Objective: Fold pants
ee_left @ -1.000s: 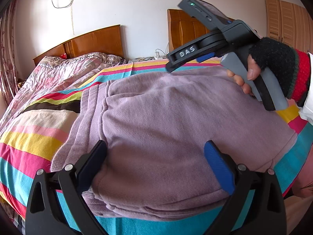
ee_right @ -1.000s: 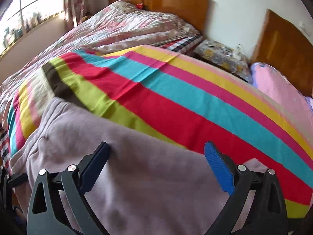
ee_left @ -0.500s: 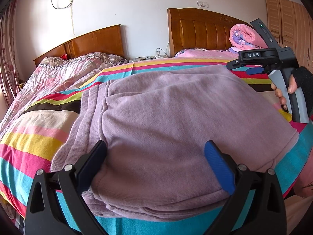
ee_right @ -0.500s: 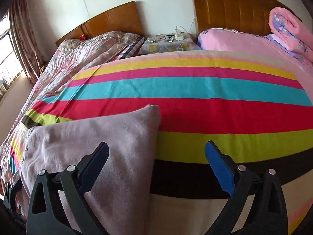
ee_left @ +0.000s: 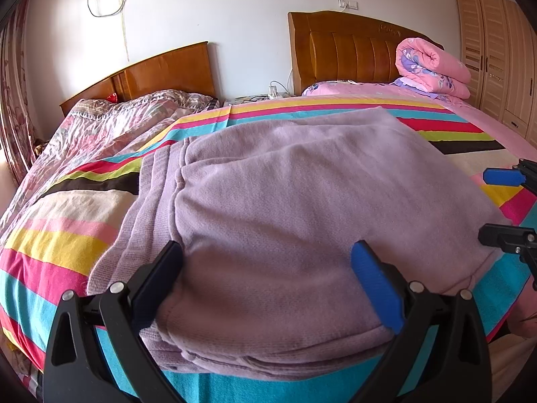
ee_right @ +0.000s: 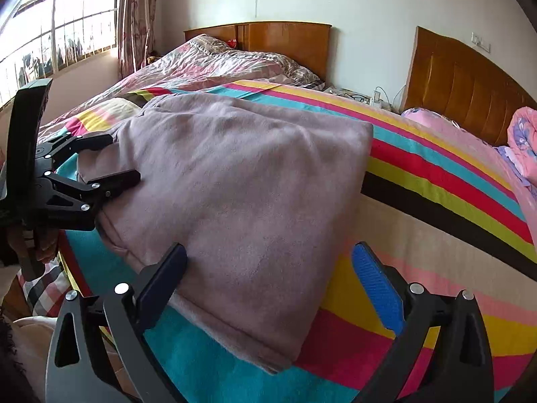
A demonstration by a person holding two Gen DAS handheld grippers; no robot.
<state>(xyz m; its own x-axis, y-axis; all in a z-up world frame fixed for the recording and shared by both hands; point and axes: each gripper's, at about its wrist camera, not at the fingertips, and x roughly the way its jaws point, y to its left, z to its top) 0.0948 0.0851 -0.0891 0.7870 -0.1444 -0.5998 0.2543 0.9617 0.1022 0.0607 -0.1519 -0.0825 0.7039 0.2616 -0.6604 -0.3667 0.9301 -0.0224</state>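
Folded pants [ee_left: 285, 201] on striped blanket [ee_left: 60, 235], both claws [ee_left: 265, 275] [ee_right: 268, 275] agape.

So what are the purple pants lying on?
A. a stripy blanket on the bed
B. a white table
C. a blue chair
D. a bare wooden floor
A. The folded purple pants rest flat on the stripy blanket that covers the bed, with bright stripes showing all around them in both views.
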